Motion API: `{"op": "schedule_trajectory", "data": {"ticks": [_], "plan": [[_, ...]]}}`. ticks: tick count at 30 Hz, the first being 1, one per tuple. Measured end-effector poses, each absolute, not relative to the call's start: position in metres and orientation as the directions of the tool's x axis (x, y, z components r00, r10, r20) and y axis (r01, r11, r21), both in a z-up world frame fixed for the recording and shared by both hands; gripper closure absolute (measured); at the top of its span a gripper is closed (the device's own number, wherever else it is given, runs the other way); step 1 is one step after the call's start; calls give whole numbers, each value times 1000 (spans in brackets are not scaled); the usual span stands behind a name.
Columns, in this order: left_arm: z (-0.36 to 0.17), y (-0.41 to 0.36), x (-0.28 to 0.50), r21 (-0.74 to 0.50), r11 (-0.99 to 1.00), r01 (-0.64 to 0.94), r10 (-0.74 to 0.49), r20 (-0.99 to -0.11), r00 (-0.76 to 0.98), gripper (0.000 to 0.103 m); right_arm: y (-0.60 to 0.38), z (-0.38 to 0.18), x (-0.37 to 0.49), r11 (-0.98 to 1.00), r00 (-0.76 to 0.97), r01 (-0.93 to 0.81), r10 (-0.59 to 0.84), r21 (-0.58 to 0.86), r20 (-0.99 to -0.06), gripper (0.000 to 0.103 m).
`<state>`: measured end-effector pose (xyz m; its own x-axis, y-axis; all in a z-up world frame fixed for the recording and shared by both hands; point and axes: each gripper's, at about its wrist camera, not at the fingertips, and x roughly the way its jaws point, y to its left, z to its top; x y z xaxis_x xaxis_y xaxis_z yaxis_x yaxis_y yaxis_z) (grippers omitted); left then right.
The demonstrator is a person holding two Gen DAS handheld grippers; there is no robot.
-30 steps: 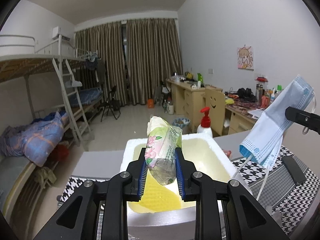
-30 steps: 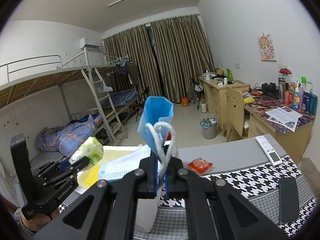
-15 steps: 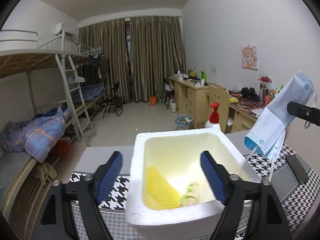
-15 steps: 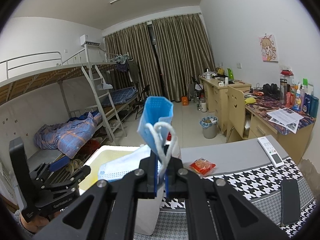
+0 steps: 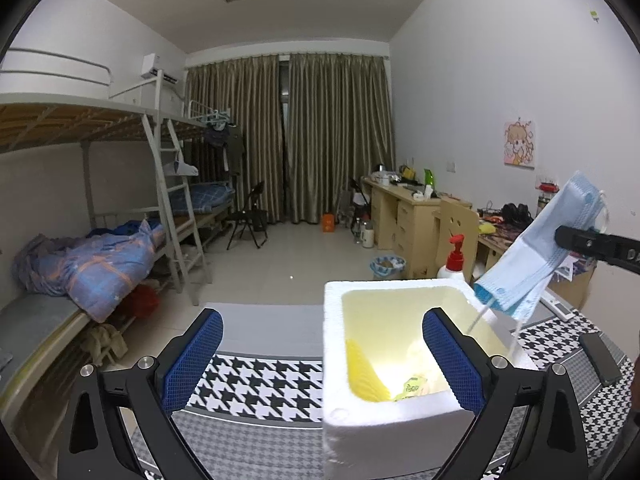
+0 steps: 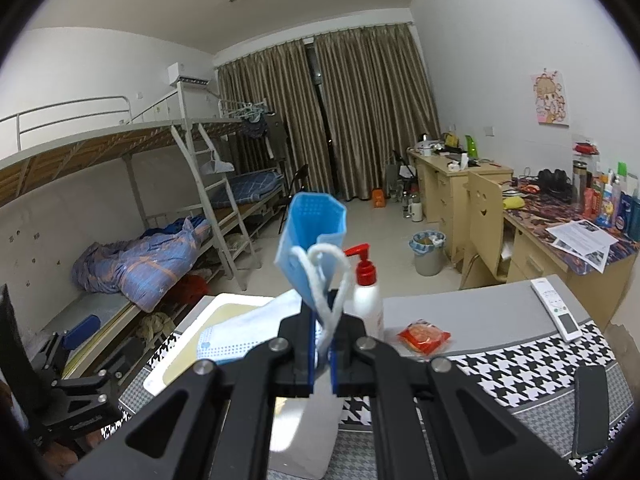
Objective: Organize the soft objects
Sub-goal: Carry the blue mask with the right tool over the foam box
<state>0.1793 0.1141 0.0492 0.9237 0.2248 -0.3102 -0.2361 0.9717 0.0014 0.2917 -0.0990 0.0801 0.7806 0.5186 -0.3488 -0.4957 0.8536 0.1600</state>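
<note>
Jaws on my left gripper (image 5: pixel 322 356) are spreading wide with nothing between the blue pads (image 5: pixel 194 354). One pad sits out over the houndstooth cloth (image 5: pixel 256 384); the other overlaps the white foam box (image 5: pixel 360 424) on my screen. Down in that box, against its yellow lining, I see the tissue pack (image 5: pixel 412 386); its printing is too small for me to read.

On my right gripper (image 6: pixel 320 372) the jaws are clenched on the blue face mask (image 6: pixel 316 236), pinching it along with its white ear loop (image 6: pixel 326 280). From the left camera the mask hangs just above the box's far right corner, its lower end over the rim.

Beside the box stands a white pump bottle (image 6: pixel 366 300) with a red head, label unreadable. Further right on the worktop (image 6: pixel 460 308) lie a red packet (image 6: pixel 424 336), a white remote (image 6: pixel 558 310) near the far edge and a black phone (image 6: pixel 592 412).

Lettering on the left gripper's body, seen from the right camera, is too blurred to read.

Open cloth lies left of the box, up to the worktop's left edge.
</note>
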Motion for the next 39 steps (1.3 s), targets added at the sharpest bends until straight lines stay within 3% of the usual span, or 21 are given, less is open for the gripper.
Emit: {"op": "schedule_trajectory", "data": {"ticks": [26, 29, 32, 34, 39], "plan": [[28, 132, 156, -5, 962, -273, 256, -324, 911, 2, -29, 45, 302, 827, 696, -561, 499, 44, -516, 94], [27, 135, 154, -15, 960, -280, 261, -324, 909, 2, -24, 41, 303, 820, 679, -571, 502, 44, -536, 83], [27, 139, 151, -24, 957, -289, 266, -326, 907, 2, -18, 37, 302, 812, 669, -583, 500, 28, -549, 63], [27, 140, 150, -28, 956, -291, 267, -326, 907, 2, -15, 35, 299, 809, 667, -588, 499, 20, -553, 42], [27, 141, 150, -29, 957, -290, 266, -325, 908, 2, -17, 34, 294, 805, 664, -593, 507, 26, -549, 37]]}}
